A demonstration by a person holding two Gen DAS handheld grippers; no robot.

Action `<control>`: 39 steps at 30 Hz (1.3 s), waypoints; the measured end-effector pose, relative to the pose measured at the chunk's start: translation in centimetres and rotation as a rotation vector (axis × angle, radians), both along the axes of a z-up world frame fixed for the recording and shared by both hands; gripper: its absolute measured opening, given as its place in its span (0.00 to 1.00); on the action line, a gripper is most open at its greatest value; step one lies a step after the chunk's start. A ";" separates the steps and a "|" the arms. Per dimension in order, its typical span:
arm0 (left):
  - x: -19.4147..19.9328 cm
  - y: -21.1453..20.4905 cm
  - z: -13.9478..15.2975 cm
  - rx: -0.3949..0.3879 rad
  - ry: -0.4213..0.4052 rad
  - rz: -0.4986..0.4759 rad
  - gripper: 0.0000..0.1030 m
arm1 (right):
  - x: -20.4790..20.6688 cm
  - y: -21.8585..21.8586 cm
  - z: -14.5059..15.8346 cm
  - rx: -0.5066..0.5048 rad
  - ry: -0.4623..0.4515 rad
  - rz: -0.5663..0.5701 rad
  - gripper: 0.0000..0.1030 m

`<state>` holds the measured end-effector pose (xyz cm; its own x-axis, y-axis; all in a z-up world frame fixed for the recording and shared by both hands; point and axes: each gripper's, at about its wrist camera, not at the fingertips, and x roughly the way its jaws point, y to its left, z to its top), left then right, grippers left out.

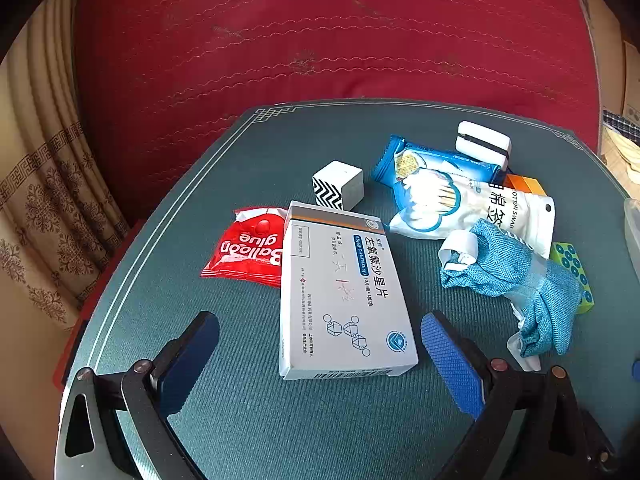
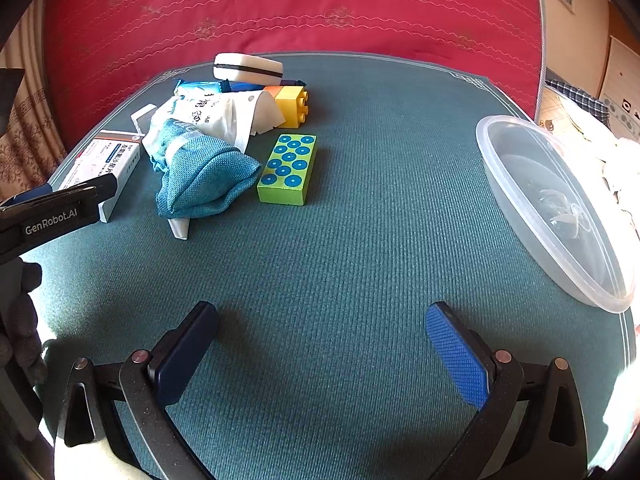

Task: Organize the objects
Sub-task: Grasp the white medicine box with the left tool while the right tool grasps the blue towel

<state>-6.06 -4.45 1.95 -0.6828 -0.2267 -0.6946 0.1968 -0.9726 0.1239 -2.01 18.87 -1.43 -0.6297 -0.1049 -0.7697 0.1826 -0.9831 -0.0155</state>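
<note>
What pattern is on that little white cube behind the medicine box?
Black-and-white zigzag stripes on one face of the white cube; its other visible faces are plain white. Shows best in the left wrist view.

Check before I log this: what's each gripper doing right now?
Left gripper: open, holding nothing.
Right gripper: open, holding nothing.

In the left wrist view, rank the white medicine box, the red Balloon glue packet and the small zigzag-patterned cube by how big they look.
1. White medicine box, though it lies nearest the camera
2. Red Balloon glue packet
3. Zigzag-patterned cube, farthest back
</note>
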 end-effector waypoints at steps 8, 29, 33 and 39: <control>-0.9 -1.2 -0.5 0.027 -0.025 0.003 0.86 | 0.0 0.1 0.0 0.001 0.001 0.001 1.00; 1.3 -2.7 0.6 0.151 0.048 -0.037 0.67 | -1.3 -1.3 2.7 -0.094 0.052 0.150 0.84; 1.3 -2.8 0.3 0.168 0.037 -0.033 0.67 | -3.0 -3.2 4.8 -0.073 0.108 0.214 0.84; 1.2 -3.1 -0.1 0.168 0.020 -0.010 0.68 | -5.9 -6.2 5.3 -0.101 0.106 0.329 0.78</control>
<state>-4.86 -7.57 1.89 -0.6988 -0.1011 -0.7081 0.1875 -0.9812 -0.0450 -7.88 12.68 3.88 -0.6250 -0.3875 -0.6776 0.4924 -0.8693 0.0430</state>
